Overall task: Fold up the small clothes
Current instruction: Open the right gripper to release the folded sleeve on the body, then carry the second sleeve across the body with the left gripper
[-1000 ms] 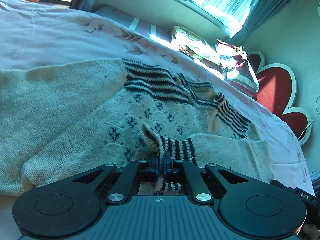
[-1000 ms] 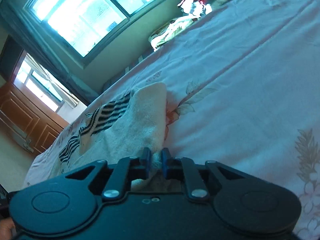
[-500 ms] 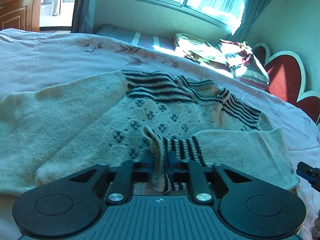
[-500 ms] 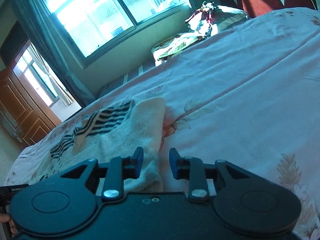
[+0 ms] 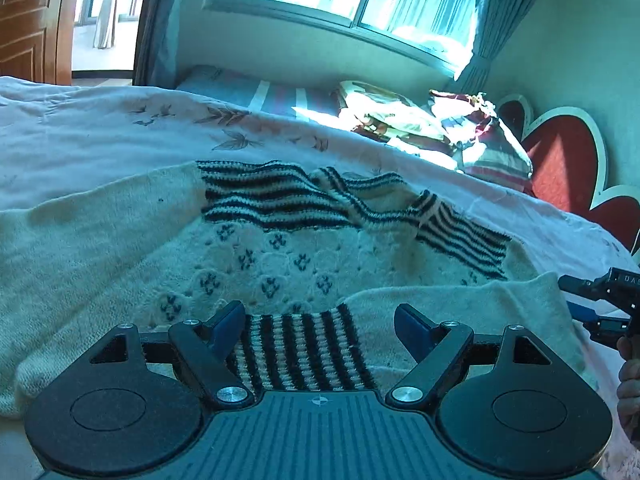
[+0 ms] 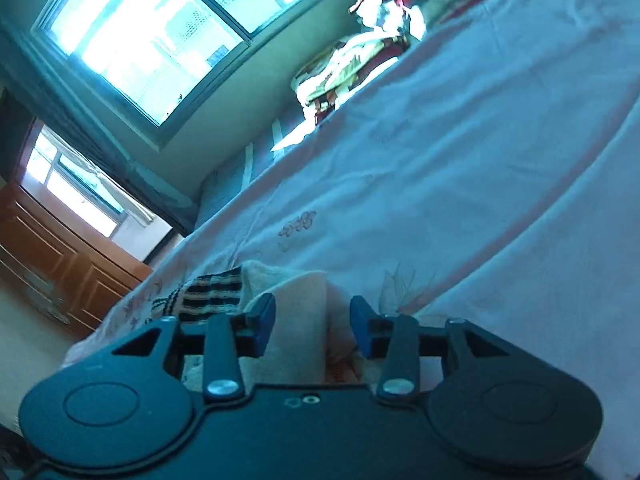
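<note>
A cream knitted sweater (image 5: 280,252) with black stripes and small dark motifs lies spread on the bed. One sleeve is folded across the body, its striped cuff (image 5: 300,348) lying flat between the jaws of my left gripper (image 5: 320,320), which is wide open and holds nothing. My right gripper (image 6: 312,316) is open too, its jaws either side of the sweater's folded cream edge (image 6: 296,312) without pinching it. The right gripper also shows at the right edge of the left wrist view (image 5: 600,300).
The bed has a pale pink floral sheet (image 5: 100,136) (image 6: 460,184). Pillows and bundled bedding (image 5: 440,128) lie at the far side under the window. A red heart-shaped headboard (image 5: 568,168) stands on the right. A wooden door (image 6: 60,264) is at the left.
Both grippers were shut on the sweater a second ago. The right opened first, then the left opened wide and the striped cuff dropped flat. The right gripper tilted and pulled back.
</note>
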Action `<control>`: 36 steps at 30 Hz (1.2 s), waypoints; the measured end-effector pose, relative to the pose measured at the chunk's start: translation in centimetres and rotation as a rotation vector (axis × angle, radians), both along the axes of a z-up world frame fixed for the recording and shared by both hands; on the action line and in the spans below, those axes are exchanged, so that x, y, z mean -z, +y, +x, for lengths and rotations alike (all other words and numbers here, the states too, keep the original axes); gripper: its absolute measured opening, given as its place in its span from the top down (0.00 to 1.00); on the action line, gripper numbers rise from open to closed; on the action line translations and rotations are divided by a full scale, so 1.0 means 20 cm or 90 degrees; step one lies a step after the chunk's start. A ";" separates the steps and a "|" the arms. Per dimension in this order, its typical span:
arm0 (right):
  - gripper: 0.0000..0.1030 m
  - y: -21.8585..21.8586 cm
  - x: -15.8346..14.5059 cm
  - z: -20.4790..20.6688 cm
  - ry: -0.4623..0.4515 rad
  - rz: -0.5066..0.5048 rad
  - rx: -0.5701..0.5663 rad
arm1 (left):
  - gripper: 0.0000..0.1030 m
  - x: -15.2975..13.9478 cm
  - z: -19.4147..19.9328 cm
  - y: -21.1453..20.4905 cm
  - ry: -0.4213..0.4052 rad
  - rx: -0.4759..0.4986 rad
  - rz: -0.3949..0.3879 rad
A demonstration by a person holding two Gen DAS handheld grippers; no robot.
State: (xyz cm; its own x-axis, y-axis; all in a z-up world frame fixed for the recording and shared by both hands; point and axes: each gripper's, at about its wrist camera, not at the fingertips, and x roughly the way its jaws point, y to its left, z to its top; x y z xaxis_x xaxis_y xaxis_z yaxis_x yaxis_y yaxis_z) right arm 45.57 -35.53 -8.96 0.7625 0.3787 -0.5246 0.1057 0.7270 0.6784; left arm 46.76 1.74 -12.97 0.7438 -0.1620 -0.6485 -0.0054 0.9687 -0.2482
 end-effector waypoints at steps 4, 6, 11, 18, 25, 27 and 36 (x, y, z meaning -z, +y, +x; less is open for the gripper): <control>0.92 0.04 0.02 -0.01 -0.032 -0.048 -0.033 | 0.20 0.02 -0.02 -0.06 -0.007 0.019 0.061; 0.92 0.06 0.00 -0.03 -0.053 -0.095 -0.022 | 0.20 0.02 -0.02 -0.08 -0.010 0.026 0.089; 0.78 0.07 -0.01 -0.05 -0.038 -0.115 -0.014 | 0.20 -0.02 -0.06 -0.10 -0.033 0.022 0.099; 0.77 0.24 -0.07 -0.18 -0.058 -0.287 -0.094 | 0.14 0.00 -0.06 -0.16 -0.012 0.021 0.133; 0.56 0.25 -0.24 -0.49 -0.116 -0.281 -0.055 | 0.02 -0.12 -0.45 0.34 -0.050 -0.141 0.017; 0.56 0.25 -0.23 -0.57 -0.099 -0.265 -0.055 | 0.02 -0.10 -0.58 0.59 -0.045 -0.218 -0.049; 0.56 0.40 -0.20 -0.72 -0.032 -0.241 -0.035 | 0.22 0.09 -1.00 1.51 -0.066 -0.500 -0.297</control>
State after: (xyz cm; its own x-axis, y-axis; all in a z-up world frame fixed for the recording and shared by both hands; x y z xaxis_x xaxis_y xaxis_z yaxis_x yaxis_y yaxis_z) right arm 31.24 -27.52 -4.87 0.7749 0.2056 -0.5977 0.0337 0.9308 0.3639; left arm 26.67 31.91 -14.73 0.8011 0.1860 -0.5688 -0.5761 0.4971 -0.6488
